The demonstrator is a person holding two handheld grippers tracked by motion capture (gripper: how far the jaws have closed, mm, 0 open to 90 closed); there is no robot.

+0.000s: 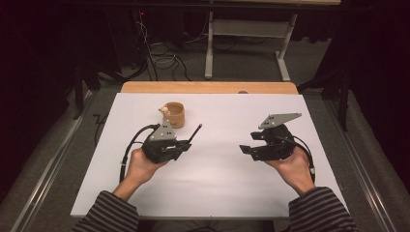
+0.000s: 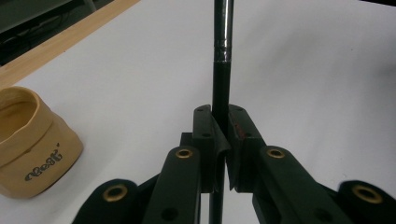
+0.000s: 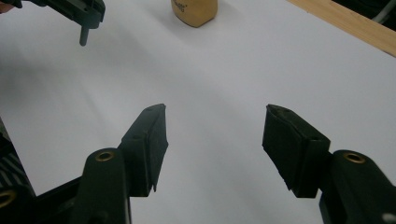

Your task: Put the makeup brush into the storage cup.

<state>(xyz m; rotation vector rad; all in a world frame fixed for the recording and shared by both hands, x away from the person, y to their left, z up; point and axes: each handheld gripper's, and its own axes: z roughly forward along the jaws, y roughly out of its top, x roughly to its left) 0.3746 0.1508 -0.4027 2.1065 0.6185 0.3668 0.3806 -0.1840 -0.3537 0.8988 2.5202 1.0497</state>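
Observation:
My left gripper is shut on a thin black pen, which sticks out past its jaws toward the far right. In the left gripper view the pen runs straight up between the closed jaws and has a silver band partway along. A small tan pouch stands open just beyond the left gripper, with a pale little object at its rim. My right gripper hovers at the right, open, pointing left. Between its fingers there is only white table.
The white tabletop has a wooden strip along its far edge. Beyond it on the floor are cables and a grey table frame. The tan pouch bears dark lettering.

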